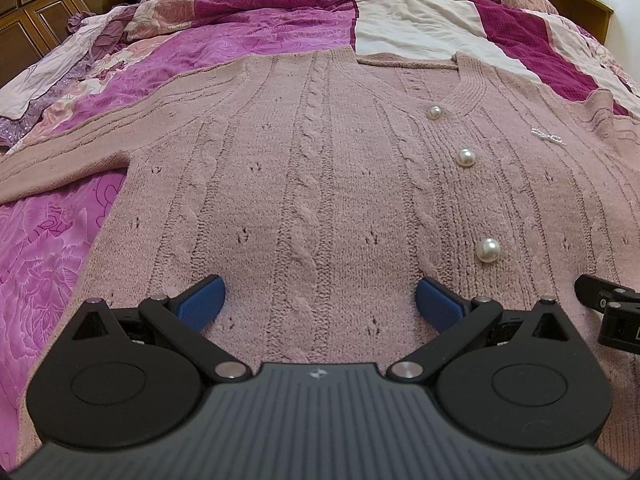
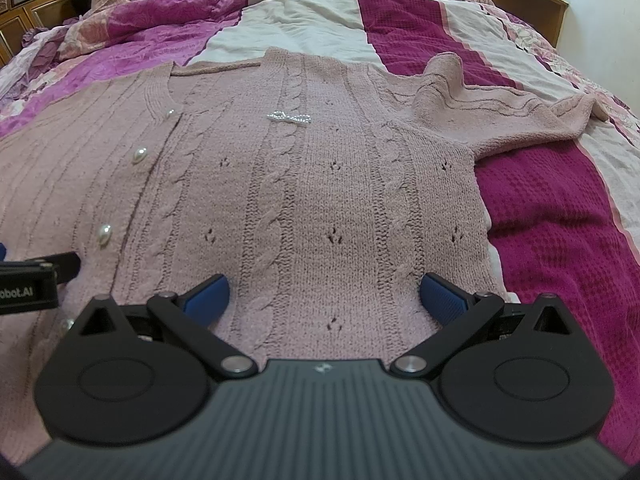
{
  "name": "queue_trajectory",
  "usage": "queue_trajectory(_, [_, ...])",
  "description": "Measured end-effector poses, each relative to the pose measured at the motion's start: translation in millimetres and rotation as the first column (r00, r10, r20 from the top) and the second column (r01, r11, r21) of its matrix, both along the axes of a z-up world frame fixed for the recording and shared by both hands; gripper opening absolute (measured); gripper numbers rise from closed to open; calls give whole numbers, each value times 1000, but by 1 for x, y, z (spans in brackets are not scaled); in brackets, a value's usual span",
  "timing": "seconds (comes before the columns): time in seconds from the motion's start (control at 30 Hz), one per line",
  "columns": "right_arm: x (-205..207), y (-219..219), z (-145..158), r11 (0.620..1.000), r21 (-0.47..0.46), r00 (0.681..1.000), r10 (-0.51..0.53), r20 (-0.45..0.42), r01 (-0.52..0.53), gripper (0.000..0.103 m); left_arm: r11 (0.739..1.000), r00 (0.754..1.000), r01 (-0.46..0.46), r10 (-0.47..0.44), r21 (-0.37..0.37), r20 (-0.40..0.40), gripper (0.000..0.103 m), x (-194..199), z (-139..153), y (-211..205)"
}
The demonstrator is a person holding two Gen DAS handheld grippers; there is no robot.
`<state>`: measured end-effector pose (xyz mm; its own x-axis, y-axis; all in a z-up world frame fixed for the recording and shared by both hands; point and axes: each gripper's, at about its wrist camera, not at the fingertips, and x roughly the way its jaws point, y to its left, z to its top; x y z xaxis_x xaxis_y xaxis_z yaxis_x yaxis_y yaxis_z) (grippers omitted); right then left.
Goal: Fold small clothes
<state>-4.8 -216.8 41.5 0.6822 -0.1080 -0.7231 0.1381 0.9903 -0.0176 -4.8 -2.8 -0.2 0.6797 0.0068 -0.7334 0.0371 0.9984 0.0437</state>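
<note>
Cardigan [image 1: 320,184] flat on purple-magenta quilt [image 1: 256,28] ahead of both tongs, wooden headboard [image 1: 36,12] beyond, left gripper [image 1: 320,300] and right gripper [image 2: 324,298] spread wide over the knit.

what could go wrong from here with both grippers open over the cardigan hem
1. The left gripper and right gripper are both open over the thick knit cardigan; a pinch might catch only the top layer, so the fold drags unevenly.
2. The pearl buttons lie close to the left gripper's right finger and may snag.
3. The right sleeve lies bunched on the bedspread, so it could fold in crooked.
</note>
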Motion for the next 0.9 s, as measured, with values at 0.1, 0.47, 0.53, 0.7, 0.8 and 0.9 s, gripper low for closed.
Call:
queue_trajectory(0.1, [0,0,0,1000,0,1000,0,0,0,103,1000,1000,0,0,0,0,103,0,0,0])
queue_trajectory(0.47, [0,0,0,1000,-1,1000,0,1,0,103,1000,1000,0,0,1,1,103,0,0,0])
queue_trajectory(0.53, [0,0,0,1000,-1,1000,-1,1,1,103,1000,1000,0,0,1,1,103,0,0,0])
queue_trajectory(0.7, [0,0,0,1000,-2,1000,0,0,0,103,1000,1000,0,0,1,1,103,0,0,0])
queue_trajectory(0.8, [1,0,0,1000,-1,1000,-1,0,1,103,1000,1000,0,0,2,1,103,0,0,0])
queue_trajectory(0.9, [0,0,-1,1000,8,1000,-9,-2,9,103,1000,1000,1,-1,2,0,103,0,0,0])
